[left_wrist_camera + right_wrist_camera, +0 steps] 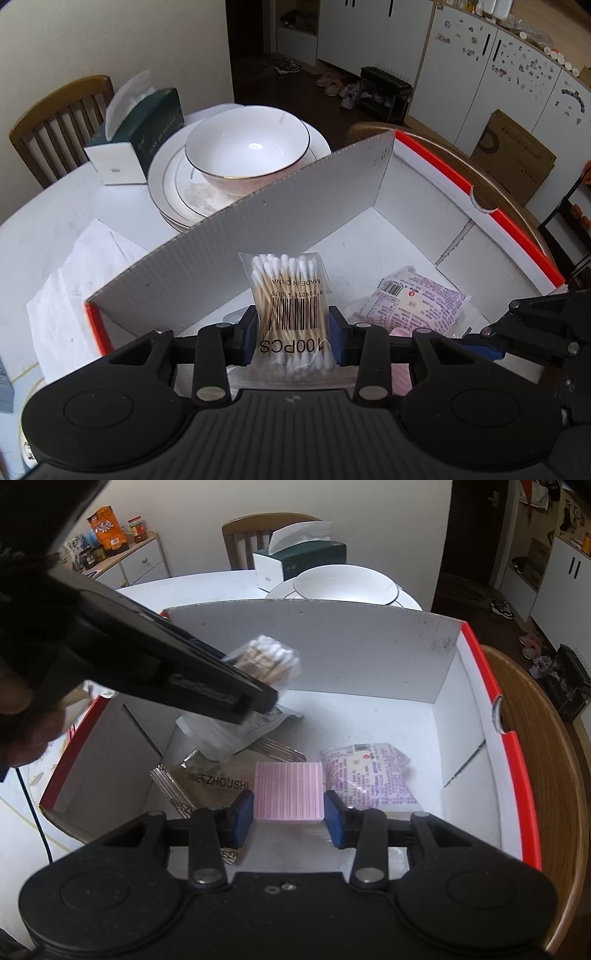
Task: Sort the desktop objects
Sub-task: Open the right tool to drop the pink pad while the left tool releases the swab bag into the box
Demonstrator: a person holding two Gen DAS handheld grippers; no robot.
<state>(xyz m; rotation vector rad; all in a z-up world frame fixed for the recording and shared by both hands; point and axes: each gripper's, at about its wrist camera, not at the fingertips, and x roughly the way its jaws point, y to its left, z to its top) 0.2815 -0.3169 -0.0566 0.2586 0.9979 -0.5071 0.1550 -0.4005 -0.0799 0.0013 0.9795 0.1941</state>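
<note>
Cotton swab packet (291,302) pinched between the blue pads of the left gripper (292,332), sticking out ahead of the fingertips, above the open white box (413,192). Pink ribbed packet (289,792) clamped in the right gripper (289,812), low inside the same box. Purple printed pouch (369,779) lies just right of it on the box floor. Bowl (247,147) on plates beyond the box wall, on the desk (44,236).

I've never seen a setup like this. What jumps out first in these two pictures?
Two black hand-held grippers hang over a white cardboard box with red edges. The left gripper pinches a clear bag of cotton swabs, and the right gripper pinches a pink ribbed pack, both above packets already lying in the box. Behind the box, a white bowl sits on stacked plates.
</note>
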